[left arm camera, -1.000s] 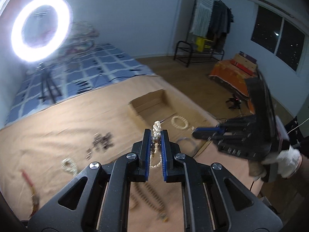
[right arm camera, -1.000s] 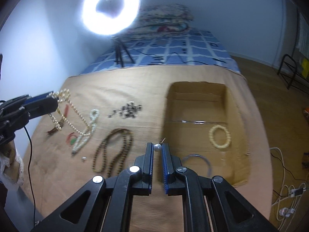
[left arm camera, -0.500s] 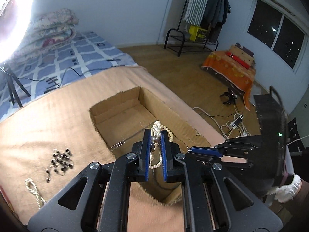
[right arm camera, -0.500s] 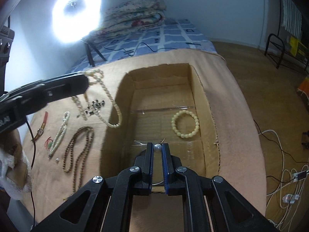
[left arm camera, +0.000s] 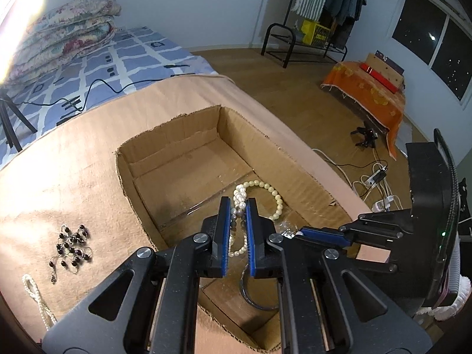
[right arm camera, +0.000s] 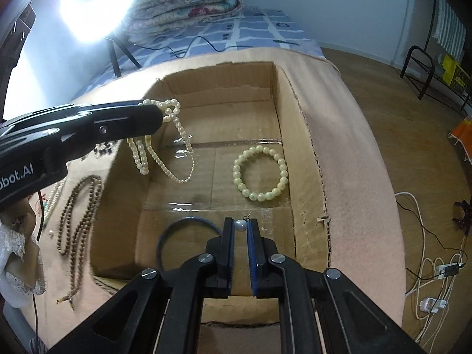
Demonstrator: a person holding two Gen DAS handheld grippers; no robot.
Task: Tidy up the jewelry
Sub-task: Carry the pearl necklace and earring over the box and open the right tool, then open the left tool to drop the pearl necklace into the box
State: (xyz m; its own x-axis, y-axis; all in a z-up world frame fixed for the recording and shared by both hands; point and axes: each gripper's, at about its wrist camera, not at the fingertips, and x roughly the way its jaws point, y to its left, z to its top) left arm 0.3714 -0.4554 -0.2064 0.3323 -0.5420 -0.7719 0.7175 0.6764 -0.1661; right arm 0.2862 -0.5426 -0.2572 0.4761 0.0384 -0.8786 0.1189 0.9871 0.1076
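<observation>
Farthest left on the tan surface [right arm camera: 354, 135] lie the pieces not yet sorted: a dark wooden bead strand [right arm camera: 78, 212] and, beyond it, a small cluster of black beads [left arm camera: 70, 242] and a white bead string [left arm camera: 37, 301] at the edge. Next comes the left tool [right arm camera: 153, 118], its blue-padded fingers narrowed on a pearl necklace [right arm camera: 165, 150]; the strand is bunched at the grip and its loops hang straight down, long axis vertical, over the left part of the open cardboard box [right arm camera: 292, 112] without touching the floor of it, as far as the right wrist view shows. Inside the box a grey bangle [right arm camera: 180, 224] lies near the front and a pale bead bracelet [right arm camera: 259, 172] lies flat toward the right wall. The right tool [right arm camera: 241, 225] hovers over the box's near edge, closed on a single pearl earring [right arm camera: 240, 224] whose thin hook pokes up past the tips. What the next move likely turns on is that the necklace hangs directly above open cardboard, clear of the bracelet to its right, so letting go should drop it into free space; the left tool is the nearer one for that. The loose loops may pile unevenly or catch the box wall.
</observation>
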